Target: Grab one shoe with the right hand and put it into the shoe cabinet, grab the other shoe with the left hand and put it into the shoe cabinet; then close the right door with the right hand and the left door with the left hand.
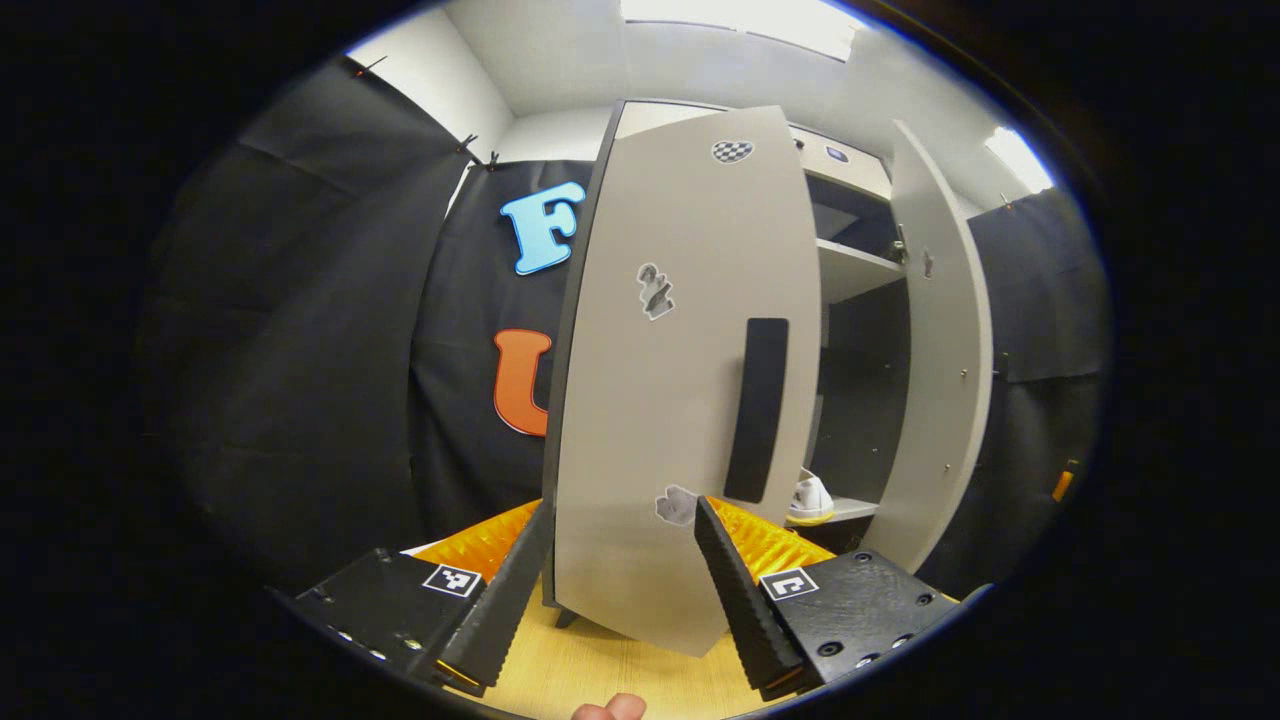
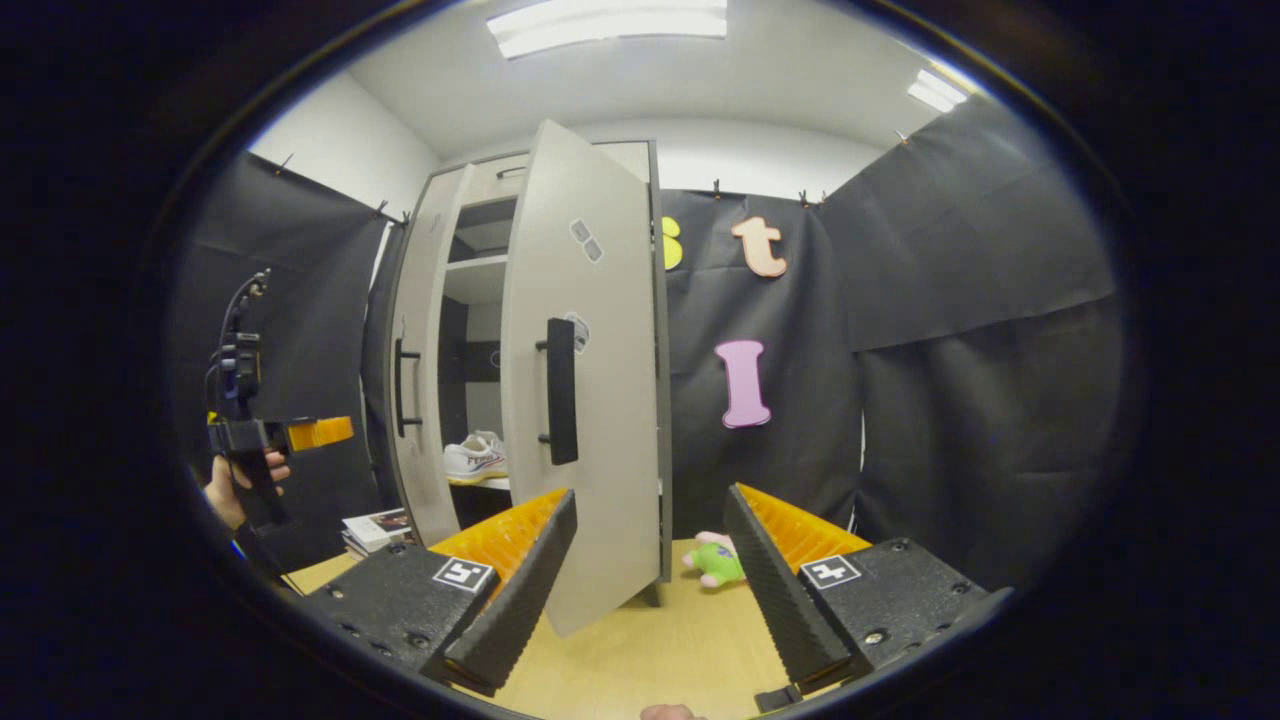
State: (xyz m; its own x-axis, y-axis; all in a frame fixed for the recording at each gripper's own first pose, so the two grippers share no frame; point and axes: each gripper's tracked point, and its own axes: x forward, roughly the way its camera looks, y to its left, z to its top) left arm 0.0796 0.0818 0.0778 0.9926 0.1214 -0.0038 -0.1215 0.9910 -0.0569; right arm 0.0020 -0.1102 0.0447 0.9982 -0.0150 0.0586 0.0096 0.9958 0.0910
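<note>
Left gripper view: the left gripper (image 1: pixel 622 575) has its fingers spread wide and holds nothing. It faces the outer face of the left door (image 1: pixel 680 400) of the shoe cabinet (image 1: pixel 850 270), which stands ajar. The door carries a dark vertical handle (image 1: pixel 757 410) and small stickers. Past the door's edge, the toe of a white shoe (image 1: pixel 810 498) rests on a lower shelf inside the cabinet. The right door (image 1: pixel 940 370) stands open beyond it. The cabinet stands on a light wooden table (image 1: pixel 640 670).

Right gripper view: the right gripper (image 2: pixel 650 575) is likewise spread wide and empty, facing the right door (image 2: pixel 590 400), which is partly open, with its dark handle (image 2: pixel 560 390) near the free edge. Between the two doors, a white sneaker (image 2: pixel 475 458) sits on the lower shelf. The left door (image 2: pixel 420 380) is open at the far side. The left gripper (image 2: pixel 285 435) hovers at the left, held in a hand (image 2: pixel 235 490). A green and pink plush toy (image 2: pixel 715 560) lies on the table (image 2: pixel 640 650) beside the cabinet. Some booklets (image 2: pixel 375 528) lie at the left.
</note>
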